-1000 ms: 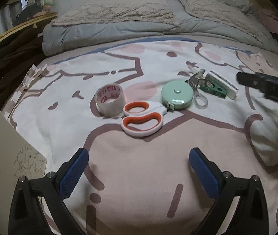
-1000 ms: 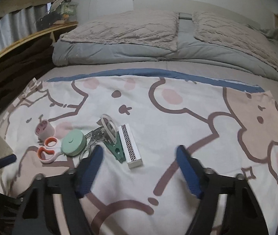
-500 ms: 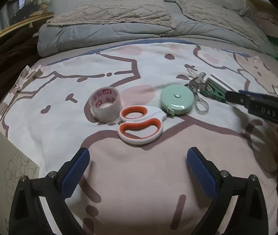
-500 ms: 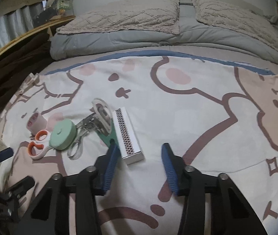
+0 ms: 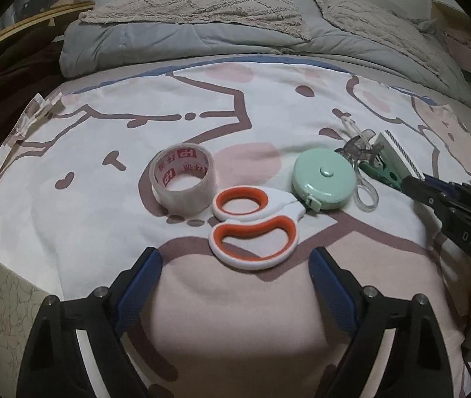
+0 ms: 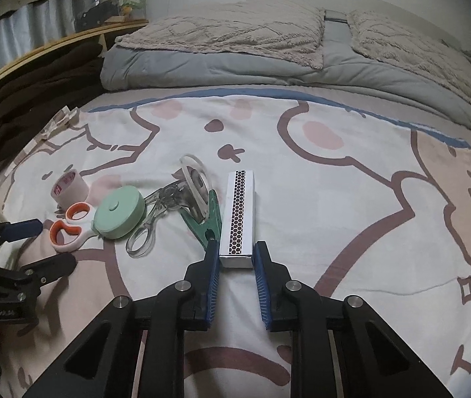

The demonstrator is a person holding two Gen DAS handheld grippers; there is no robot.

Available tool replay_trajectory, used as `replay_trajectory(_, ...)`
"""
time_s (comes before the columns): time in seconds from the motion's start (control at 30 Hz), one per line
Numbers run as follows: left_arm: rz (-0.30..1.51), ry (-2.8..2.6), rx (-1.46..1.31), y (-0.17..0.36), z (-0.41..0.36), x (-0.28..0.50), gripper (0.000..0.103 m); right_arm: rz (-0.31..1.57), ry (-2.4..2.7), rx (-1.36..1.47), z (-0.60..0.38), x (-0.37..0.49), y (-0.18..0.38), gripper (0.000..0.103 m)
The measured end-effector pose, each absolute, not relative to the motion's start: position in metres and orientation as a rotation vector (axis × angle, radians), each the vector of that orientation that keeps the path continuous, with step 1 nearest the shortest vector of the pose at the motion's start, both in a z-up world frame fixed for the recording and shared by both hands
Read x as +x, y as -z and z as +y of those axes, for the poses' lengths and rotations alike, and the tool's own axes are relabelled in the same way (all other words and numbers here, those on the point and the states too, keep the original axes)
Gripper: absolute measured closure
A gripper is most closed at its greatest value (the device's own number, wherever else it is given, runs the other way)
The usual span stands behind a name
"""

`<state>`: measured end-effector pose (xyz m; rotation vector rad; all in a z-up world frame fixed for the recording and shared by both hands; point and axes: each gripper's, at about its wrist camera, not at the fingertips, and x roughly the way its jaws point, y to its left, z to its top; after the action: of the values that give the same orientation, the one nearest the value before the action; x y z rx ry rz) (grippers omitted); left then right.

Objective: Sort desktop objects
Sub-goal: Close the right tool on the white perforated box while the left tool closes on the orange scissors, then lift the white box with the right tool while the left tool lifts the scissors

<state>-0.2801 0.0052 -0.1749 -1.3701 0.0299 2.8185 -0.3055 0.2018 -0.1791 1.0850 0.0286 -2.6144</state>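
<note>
Right claw (image 6: 235, 258) now narrowed around matchbox (image 6: 238, 219) end, no longer spread wide.

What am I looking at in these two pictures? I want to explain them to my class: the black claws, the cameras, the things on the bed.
A person holds a two-finger gripper in each hand; each carries a fisheye camera looking along its fingers.

The left view shows the open left gripper hovering near orange-handled scissors, a tape roll and a green tape measure.

The right view shows the right gripper, fingers on either side of a long white matchbox; whether they grip it is unclear. Beside it lie a green clip and an eyelash curler.

All lie on a cartoon-print blanket.
</note>
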Motion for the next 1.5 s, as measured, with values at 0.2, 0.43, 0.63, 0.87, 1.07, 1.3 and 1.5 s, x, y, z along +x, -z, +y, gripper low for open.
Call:
replay_trajectory(0.2, 0.048, -2.822, -1.365, 0.176, 0.008, -0.289, 0.012, 0.039, 2.62, 1.086, 0.199, -0.305, 0.18, 0.082)
replay_trajectory(0.43, -0.01, -2.809, -1.345, 0.177, 0.003, -0.292, 0.034, 0.024, 2.616, 1.086, 0.2, -0.304, 0.18, 0.082)
replay_trajectory(0.63, 0.002, -2.817, -1.327, 0.175, 0.006, -0.288, 0.046, -0.013, 2.601, 1.089, 0.204, -0.305, 0.18, 0.082)
replay_trajectory(0.87, -0.077, -2.805, -1.318, 0.174, -0.002, -0.277, 0.046, -0.042, 2.582, 1.099, 0.206, -0.303, 0.176, 0.082)
replay_trajectory(1.07, -0.1, -2.795, -1.34, 0.173, -0.002, -0.264, 0.046, 0.016, 2.584, 1.136, 0.203, -0.29, 0.172, 0.082)
replay_trajectory(1.3, -0.101, -2.783, -1.375, 0.172, 0.003, -0.241, 0.046, 0.035, 2.578, 1.188, 0.204, -0.265, 0.17, 0.082)
replay_trajectory(1.5, -0.111, -2.75, -1.394, 0.17, 0.009, -0.218, 0.046, -0.004, 2.56, 1.215, 0.208, -0.24, 0.165, 0.083)
